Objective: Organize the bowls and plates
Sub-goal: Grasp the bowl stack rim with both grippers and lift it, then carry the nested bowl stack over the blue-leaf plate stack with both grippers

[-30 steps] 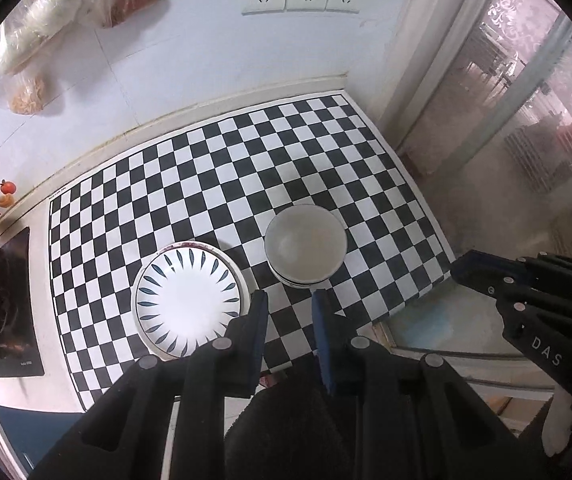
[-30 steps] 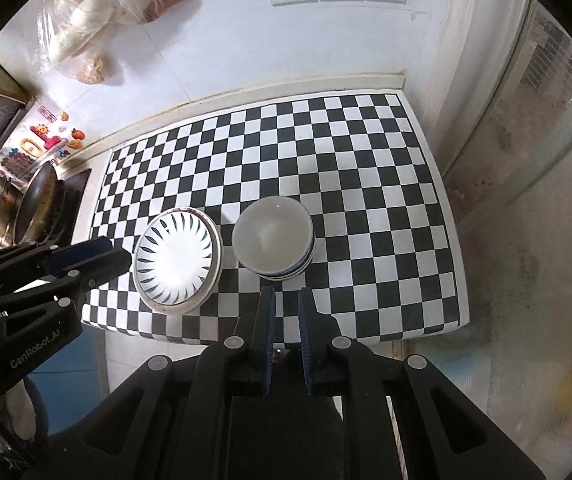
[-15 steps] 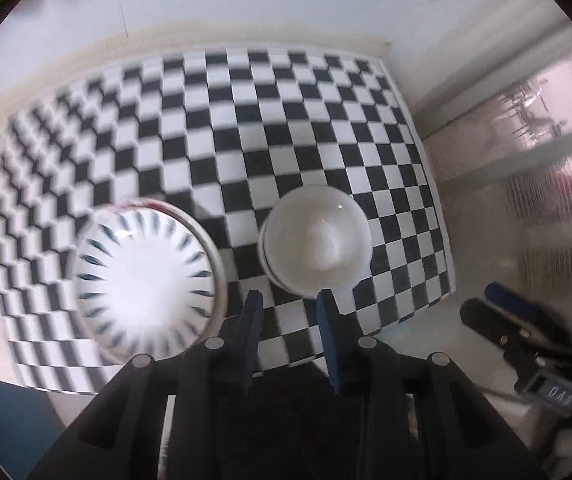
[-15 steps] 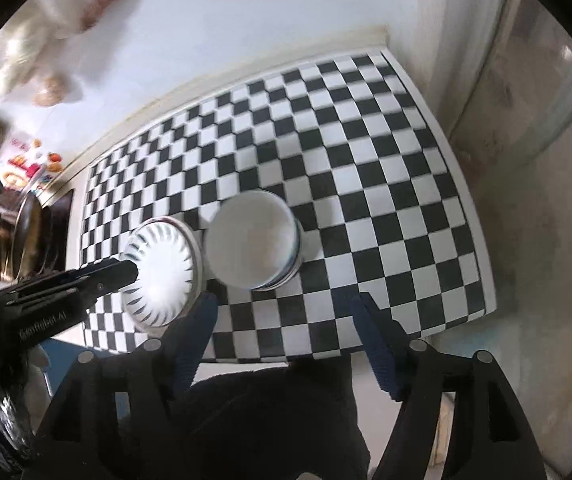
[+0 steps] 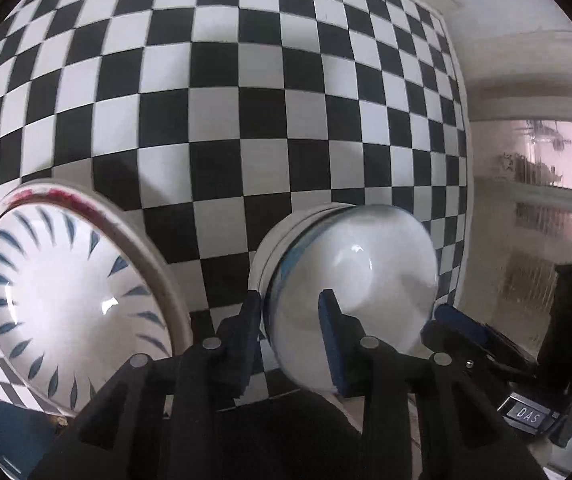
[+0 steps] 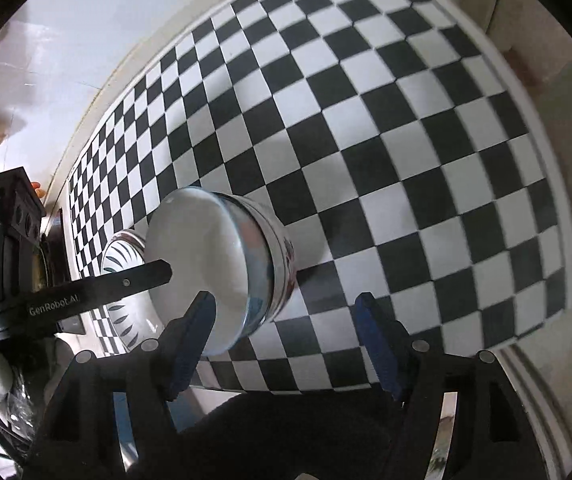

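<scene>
Bowls (image 5: 350,276), nested in a stack, are straddled at the near rim by the left gripper (image 5: 290,312), its narrowly parted jaws having just been opening, one finger outside the wall and one inside, with no pinch yet evident. The right gripper (image 6: 286,320) stands wide open and empty, its left finger at the stack's near edge. The rim should be seated deep between the pads before closing; the stack sits upright, mouths upward, on the checkered countertop (image 5: 245,100) beside the patterned plate (image 5: 65,292).
</scene>
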`<act>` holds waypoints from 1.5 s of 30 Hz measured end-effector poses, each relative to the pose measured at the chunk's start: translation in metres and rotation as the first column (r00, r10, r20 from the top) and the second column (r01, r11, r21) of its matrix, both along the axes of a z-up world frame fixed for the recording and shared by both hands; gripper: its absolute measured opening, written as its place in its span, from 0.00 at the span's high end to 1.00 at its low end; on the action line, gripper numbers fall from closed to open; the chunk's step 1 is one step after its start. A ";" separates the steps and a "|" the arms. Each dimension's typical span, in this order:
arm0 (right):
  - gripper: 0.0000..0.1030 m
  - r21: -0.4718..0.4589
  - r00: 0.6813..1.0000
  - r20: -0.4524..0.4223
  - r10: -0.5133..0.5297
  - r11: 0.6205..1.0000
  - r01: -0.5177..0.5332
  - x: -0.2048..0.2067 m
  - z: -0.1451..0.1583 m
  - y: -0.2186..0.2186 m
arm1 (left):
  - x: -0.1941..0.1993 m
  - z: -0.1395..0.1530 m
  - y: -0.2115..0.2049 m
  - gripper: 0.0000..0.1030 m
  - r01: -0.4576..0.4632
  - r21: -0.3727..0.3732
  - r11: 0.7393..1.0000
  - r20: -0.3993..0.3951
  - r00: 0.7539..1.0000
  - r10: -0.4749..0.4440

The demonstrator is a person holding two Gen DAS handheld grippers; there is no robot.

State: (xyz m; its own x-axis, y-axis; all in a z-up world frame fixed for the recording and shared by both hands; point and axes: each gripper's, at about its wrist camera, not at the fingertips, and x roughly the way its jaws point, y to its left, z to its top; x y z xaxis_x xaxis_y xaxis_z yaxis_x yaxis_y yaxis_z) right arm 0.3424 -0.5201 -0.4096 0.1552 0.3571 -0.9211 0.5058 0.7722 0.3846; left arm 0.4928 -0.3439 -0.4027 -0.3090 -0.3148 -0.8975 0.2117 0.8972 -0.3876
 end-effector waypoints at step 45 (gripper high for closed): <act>0.54 0.209 1.000 -0.018 -0.016 0.978 0.020 0.051 -0.090 -0.004 | 0.015 -0.031 -0.035 0.64 0.065 -0.076 0.995 0.006 0.998 -0.064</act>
State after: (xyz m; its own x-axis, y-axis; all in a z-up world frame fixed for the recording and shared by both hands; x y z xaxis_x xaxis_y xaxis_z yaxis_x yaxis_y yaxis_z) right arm 0.3930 -0.5243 -0.4992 0.1490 0.5390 -0.8290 0.5265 0.6664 0.5279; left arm 0.5076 -0.3788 -0.4334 -0.3273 -0.3617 -0.8730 0.2697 0.8497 -0.4531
